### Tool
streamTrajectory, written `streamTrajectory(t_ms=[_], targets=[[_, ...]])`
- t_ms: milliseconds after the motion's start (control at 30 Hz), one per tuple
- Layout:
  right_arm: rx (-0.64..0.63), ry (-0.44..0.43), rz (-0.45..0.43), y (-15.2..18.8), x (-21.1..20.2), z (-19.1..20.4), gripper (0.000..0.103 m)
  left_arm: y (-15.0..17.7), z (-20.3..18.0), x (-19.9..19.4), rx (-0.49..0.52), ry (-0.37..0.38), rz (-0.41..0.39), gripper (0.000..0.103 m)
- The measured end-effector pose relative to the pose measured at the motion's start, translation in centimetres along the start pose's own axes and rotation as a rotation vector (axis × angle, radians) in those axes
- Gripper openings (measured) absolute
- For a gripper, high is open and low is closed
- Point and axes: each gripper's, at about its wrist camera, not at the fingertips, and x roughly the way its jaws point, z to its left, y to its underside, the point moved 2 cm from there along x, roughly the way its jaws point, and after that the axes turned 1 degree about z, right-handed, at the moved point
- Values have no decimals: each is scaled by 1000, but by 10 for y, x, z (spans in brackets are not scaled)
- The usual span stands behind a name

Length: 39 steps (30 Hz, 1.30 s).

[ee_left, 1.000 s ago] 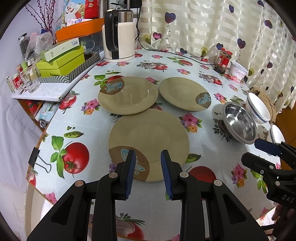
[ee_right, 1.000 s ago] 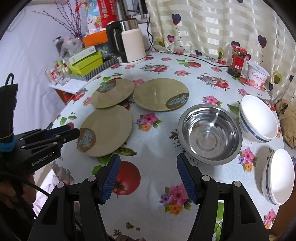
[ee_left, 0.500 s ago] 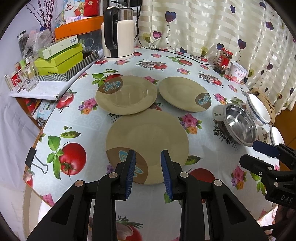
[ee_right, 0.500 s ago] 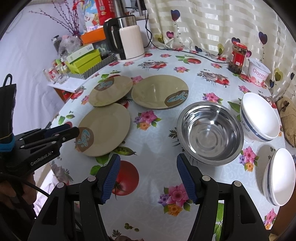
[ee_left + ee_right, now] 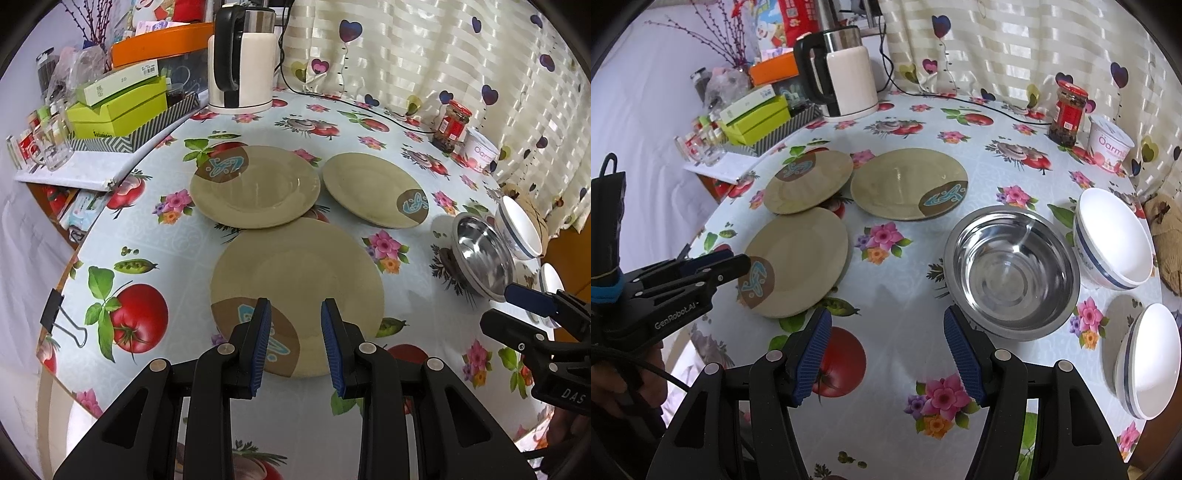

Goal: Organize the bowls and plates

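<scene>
Left tongs — jaws narrowly parted, holding nothing, hovering over the near edge of the nearest plate. The brown patch on that plate lies directly under and between the blue pads.

Beyond the left tongs: second plate ahead and slightly left; its near rim seems to overlap the nearest plate's far rim. Third plate ahead and to the right, lying just beside the second.

Right tongs — jaws spread wide, empty, above the table. Steel bowl sits just ahead and right of the right pad; contact between pad and bowl rim cannot be told. White bowl with blue band is just beyond the steel bowl on the right, appearing to touch it. Another white bowl lies far right of the right tongs, apart from the others, near the table edge.

Kettle stands at the far side, well beyond both tongs; jar and yogurt tub far right.
</scene>
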Motion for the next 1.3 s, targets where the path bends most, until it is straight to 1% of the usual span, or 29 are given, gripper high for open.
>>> streamTrajectory(t_ms=[533,733,967,1300], targets=[[-25,-1,20,-17,10,6,64,-7,15,6,-36,9,-4,29],[-32,-1,19,-20,12,8,64,-10,20,8,-63,27,-1,29],[-57,-13,14,-34,18,16,64,-14,29,10,-82,40,-4,29],[-80,-39,6,-53,30,27,64,-22,42,14,-112,38,-11,29]])
